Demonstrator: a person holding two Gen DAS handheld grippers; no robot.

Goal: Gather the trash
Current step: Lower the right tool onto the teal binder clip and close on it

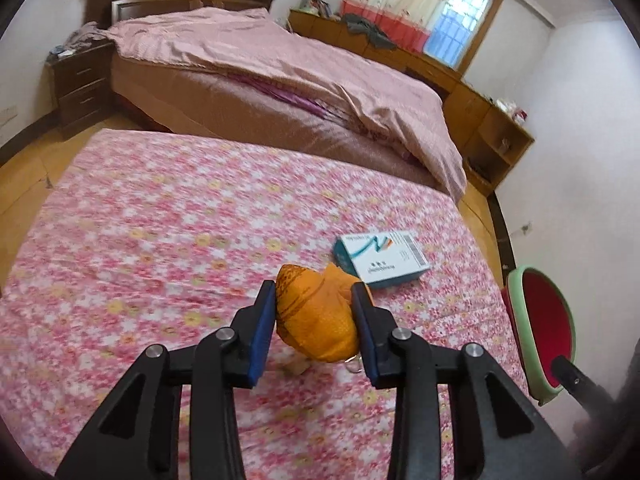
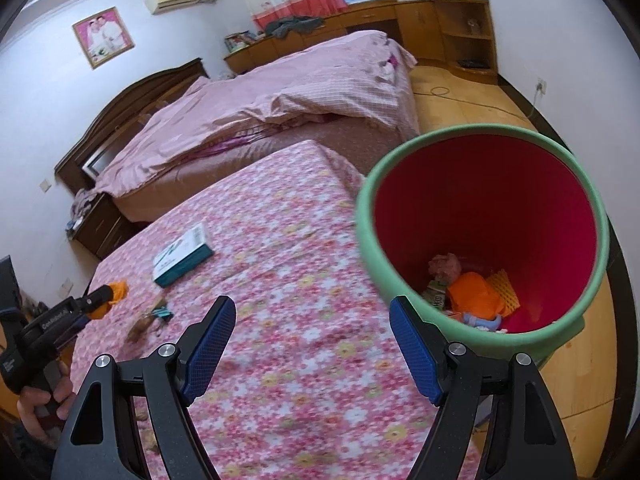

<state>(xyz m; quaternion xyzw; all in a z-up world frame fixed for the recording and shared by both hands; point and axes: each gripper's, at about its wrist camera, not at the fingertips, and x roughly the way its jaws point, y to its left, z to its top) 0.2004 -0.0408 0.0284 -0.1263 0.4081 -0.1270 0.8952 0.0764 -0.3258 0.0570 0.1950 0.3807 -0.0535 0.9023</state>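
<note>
My left gripper [image 1: 314, 292] is shut on a crumpled orange mesh bag [image 1: 316, 320], held just above the table with its pink flowered cloth [image 1: 160, 240]. From the right wrist the same gripper [image 2: 96, 296] and orange bag [image 2: 118, 290] show at far left. A teal and white box [image 1: 380, 256] lies flat beyond the bag. My right gripper [image 2: 312, 304] stands open over the table's edge with nothing between its pads. Its right finger overlaps the near rim of a green bin [image 2: 364, 216] with a red inside; contact cannot be told. Orange and other trash [image 2: 474, 296] lies in the bin.
Small brownish bits and a key ring [image 2: 148, 320] lie on the cloth near the left gripper. A bed with a pink quilt [image 1: 280, 60] stands behind the table, with wooden cabinets [image 1: 492, 128] along the wall. A person's hand [image 2: 40, 400] holds the left gripper.
</note>
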